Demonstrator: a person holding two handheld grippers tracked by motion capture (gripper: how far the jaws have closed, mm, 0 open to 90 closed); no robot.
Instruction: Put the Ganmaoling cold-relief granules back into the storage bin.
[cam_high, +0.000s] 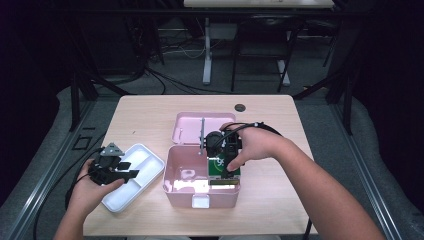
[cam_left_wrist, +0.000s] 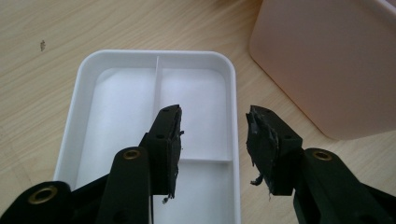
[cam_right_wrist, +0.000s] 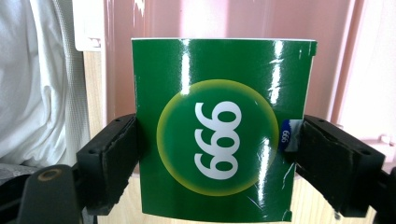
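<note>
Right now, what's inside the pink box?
The right tongs hold a green carton in the pink box's right side. Its left floor looks bare. Anything under the carton is hidden.

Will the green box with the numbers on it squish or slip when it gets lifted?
Probably not much squishing: the green box keeps flat faces and straight edges between the right gripper jaws, so it looks like stiff card. Its glossy face shines, so it may be a bit slippery. It seems light, since a side pinch alone holds it.
</note>
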